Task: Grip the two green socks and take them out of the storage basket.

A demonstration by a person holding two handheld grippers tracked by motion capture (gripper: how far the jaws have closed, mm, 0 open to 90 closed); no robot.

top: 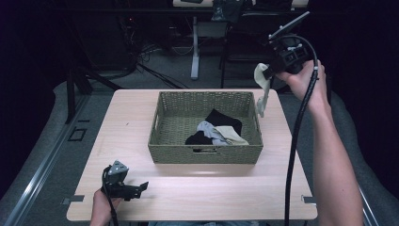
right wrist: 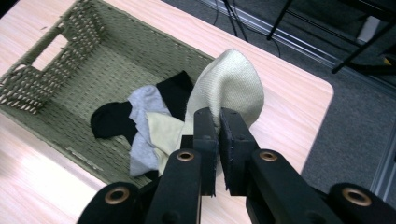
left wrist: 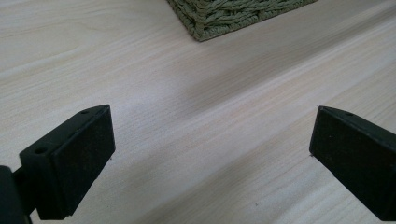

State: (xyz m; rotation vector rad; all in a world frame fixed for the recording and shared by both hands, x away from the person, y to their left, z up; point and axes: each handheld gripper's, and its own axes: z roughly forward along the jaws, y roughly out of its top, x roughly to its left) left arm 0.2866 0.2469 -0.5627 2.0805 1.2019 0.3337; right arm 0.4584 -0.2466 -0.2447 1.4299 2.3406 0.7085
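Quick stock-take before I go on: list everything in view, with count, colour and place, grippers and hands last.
table: one, light wood, under everything.
basket: one, olive-green woven, middle of the table.
black socks: two, black, inside the basket.
grey sock: one, grey, in the basket between the black ones.
cream sock in basket: one, cream, lying on the pile.
held cream sock: one, cream, hanging above the basket's far right corner.
left gripper: one, black, near left of the table, jaws wide apart, nothing between them.
right gripper: one, black, raised, jaws shut on the held cream sock.
right hand: one, grasping the right gripper.
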